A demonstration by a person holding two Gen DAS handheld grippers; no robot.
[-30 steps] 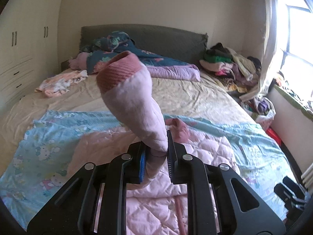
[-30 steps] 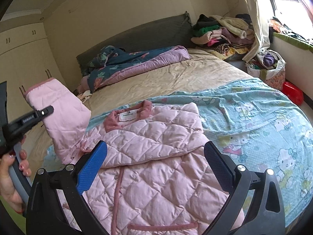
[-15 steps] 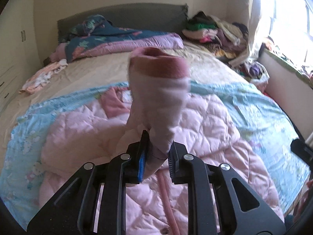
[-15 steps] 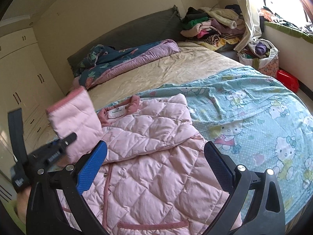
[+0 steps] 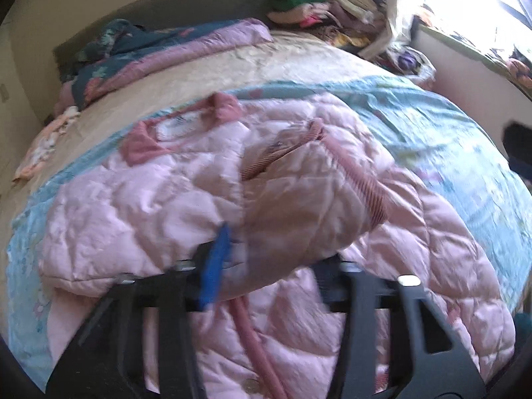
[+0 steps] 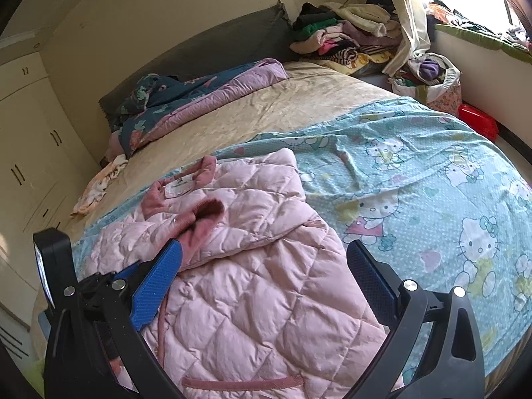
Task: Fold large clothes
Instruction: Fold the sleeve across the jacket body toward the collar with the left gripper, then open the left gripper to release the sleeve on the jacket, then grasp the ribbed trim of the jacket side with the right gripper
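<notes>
**Sleeve laid across the jacket**

Pink quilted puffer jacket (image 6: 252,286) spread on cartoon-print blue sheet (image 6: 415,179). Left gripper (image 5: 269,266) spread wide around folded sleeve (image 5: 299,206); right gripper (image 6: 262,286) gaping, empty, above jacket. Soft, light, springy; best pinched at ribbed cuff or hem.

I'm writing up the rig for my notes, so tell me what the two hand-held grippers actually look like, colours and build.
Both look alike. The right hand-held gripper has a black frame with cut-out openings, silver screws at the joints, and finely textured pads: the left one bright blue, the right one dark. The left hand-held gripper is blurred but shows the same black frame, silver screws and a blue pad. No cables or sleeves show.
</notes>
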